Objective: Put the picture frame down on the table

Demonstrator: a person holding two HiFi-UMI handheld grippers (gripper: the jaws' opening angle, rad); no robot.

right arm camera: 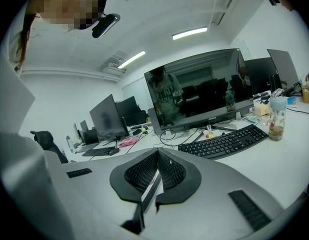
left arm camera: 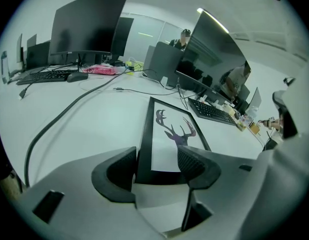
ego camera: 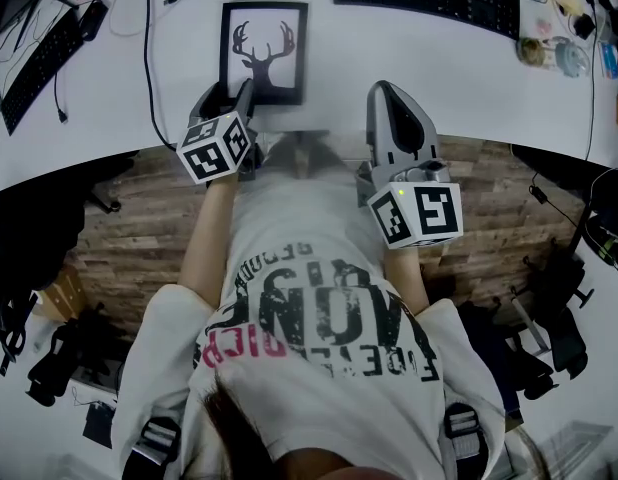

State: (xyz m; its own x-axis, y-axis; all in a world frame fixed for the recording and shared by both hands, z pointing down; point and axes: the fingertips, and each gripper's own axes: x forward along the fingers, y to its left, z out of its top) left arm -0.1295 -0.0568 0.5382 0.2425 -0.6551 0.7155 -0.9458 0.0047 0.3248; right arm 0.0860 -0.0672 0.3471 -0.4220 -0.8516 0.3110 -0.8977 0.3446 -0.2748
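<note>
While the picture frame (ego camera: 264, 53) lies flat on the white table (ego camera: 389, 78) at upper centre, black-bordered stag silhouette, left gripper (ego camera: 231, 96) gaping astride its near edge without pressing, right gripper (ego camera: 394, 98) closed, empty

White desk (ego camera: 509, 88), wood-plank floor (ego camera: 139, 228)

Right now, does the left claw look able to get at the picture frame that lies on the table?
Probably yes. The left claw stands open, and the near edge of the picture frame sits between its jaws. Nothing lies in the way, so closing should be enough to take hold.
</note>
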